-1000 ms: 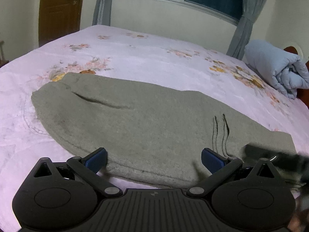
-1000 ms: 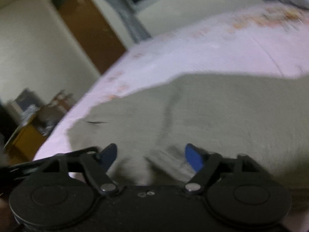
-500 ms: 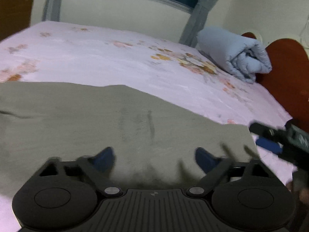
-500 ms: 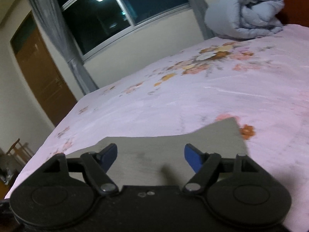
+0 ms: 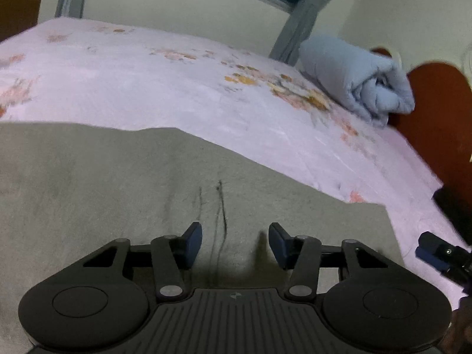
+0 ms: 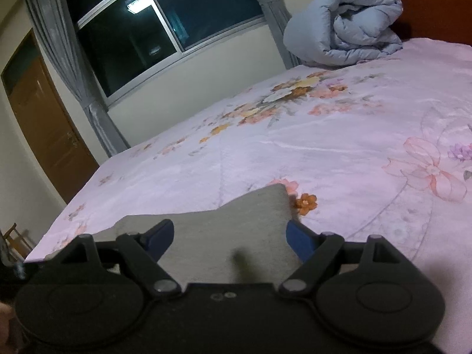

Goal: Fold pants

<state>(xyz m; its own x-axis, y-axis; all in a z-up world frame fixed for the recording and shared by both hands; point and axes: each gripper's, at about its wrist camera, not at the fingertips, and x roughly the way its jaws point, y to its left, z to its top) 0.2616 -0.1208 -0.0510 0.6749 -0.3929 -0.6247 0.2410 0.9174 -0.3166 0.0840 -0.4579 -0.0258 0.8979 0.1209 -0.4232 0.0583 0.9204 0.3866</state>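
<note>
The grey-green fleece pants (image 5: pixel 124 183) lie flat on the pink floral bed sheet (image 5: pixel 165 88). My left gripper (image 5: pixel 235 243) is partly open and empty, low over the pants near two dark stitch lines (image 5: pixel 219 206). My right gripper (image 6: pixel 230 234) is open and empty, its fingers straddling the pants' end corner (image 6: pixel 262 206). The right gripper's blue fingertip also shows at the right edge of the left wrist view (image 5: pixel 433 253), beside the pants' right edge.
A rolled light-blue duvet (image 6: pixel 345 26) lies at the head of the bed by a red-brown headboard (image 5: pixel 439 112). A window with grey curtains (image 6: pixel 165 26) and a wooden door (image 6: pixel 44 129) are behind the bed. A dark object (image 5: pixel 454 209) sits at the bed's right edge.
Both grippers have swung right, from the middle of the pants toward their right end. The left gripper's fingers have narrowed. The right gripper now sits at the end corner.
</note>
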